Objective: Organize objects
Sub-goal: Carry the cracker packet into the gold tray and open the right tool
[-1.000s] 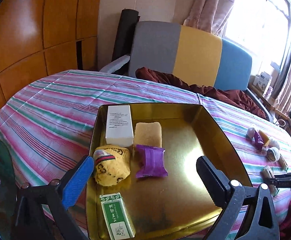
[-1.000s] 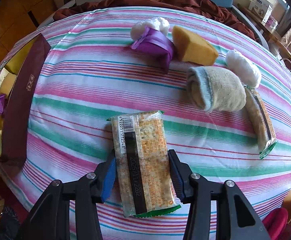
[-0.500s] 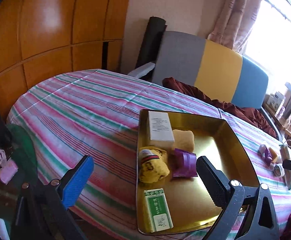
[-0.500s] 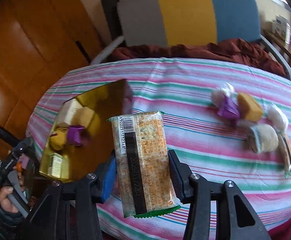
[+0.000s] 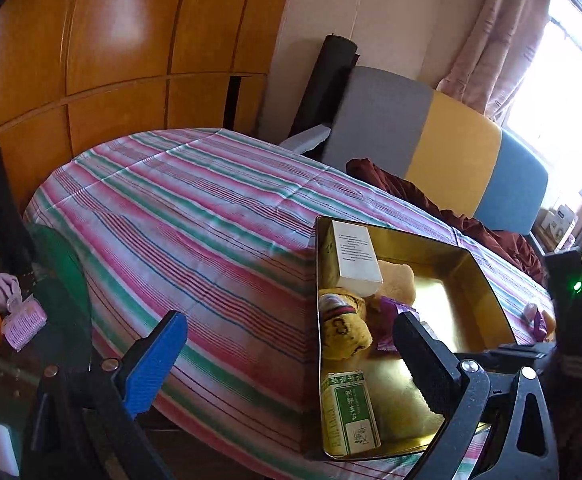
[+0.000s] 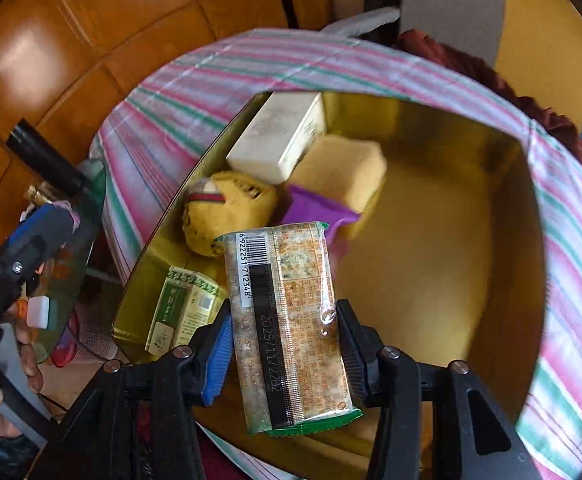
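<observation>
Two grippers are in my hands, and only the right gripper [image 6: 285, 344] carries something: its fingers press from both sides on the cracker packet [image 6: 291, 328], at the lower half, so the barcode end stands free above them. I hold it over the gold tray [image 6: 451, 280], I think because the tray is where the things are collected. From the right wrist view, the white box [image 6: 279, 136] lies at 11 o'clock in the tray, the yellow sponge [image 6: 343, 168] beside it, the purple packet [image 6: 315, 212] touching the sponge, the yellow sock ball [image 6: 227, 216] at 9 o'clock, and the green box [image 6: 183, 308] at 7 o'clock. The bare part of the tray is toward 3 o'clock, so the packet probably goes there. My left gripper [image 5: 291, 364] hangs with fingers wide apart and nothing between them, near the tray's left wall, perhaps only waiting. The tray sits on a striped tablecloth [image 5: 195, 216]. Behind are wooden panels [image 5: 111, 40], a grey, yellow and blue chair back [image 5: 451, 140] and a curtain [image 5: 491, 32] at 1 o'clock.
</observation>
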### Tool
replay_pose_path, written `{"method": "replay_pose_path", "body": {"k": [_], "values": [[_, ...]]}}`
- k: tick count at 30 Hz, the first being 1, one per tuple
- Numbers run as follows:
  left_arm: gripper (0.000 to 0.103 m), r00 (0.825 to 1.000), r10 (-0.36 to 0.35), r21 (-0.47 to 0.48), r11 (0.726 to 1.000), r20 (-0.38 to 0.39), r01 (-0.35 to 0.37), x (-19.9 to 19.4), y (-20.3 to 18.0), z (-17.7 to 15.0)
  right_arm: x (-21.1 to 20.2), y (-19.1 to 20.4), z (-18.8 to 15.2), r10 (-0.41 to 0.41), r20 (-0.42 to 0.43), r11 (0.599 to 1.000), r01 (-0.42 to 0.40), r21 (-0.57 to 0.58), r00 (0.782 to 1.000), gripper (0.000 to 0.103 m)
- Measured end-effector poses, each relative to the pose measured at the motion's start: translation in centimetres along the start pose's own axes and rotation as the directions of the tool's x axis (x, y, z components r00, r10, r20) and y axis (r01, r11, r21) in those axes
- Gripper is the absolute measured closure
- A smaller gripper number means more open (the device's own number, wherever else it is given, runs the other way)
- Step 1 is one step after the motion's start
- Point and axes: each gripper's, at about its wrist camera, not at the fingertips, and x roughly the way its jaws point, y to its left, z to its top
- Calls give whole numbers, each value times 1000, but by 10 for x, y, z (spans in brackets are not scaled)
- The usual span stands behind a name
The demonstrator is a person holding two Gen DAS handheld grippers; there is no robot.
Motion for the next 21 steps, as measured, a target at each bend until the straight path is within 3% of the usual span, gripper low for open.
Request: {"method": "replay_pose_path", "body": {"k": [7,10,11,12,21], "values": [[0,1000,-8,-10,1000,-14,8,5,4,-3,34,22,-7,13,-65,1000,-14,-6,998,51],[0,1000,-9,-9,1000,-8,9,4,4,-3,34,20,-6,33,-55,999,-32,10,998,31],[0,1000,-8,-8,1000,-3,8,3,3,-3,33,19,-7,32,-53,999,-32,12,998,19],[0,1000,-8,-7,1000,1,8,2,2,-3,30,18,-8,22,-44,1000,-22,12,999,17],[0,1000,-6,51,999,9,5,-4,-14,-4,-18,5,-21,-43,90,999,42,15,995,17]]}}
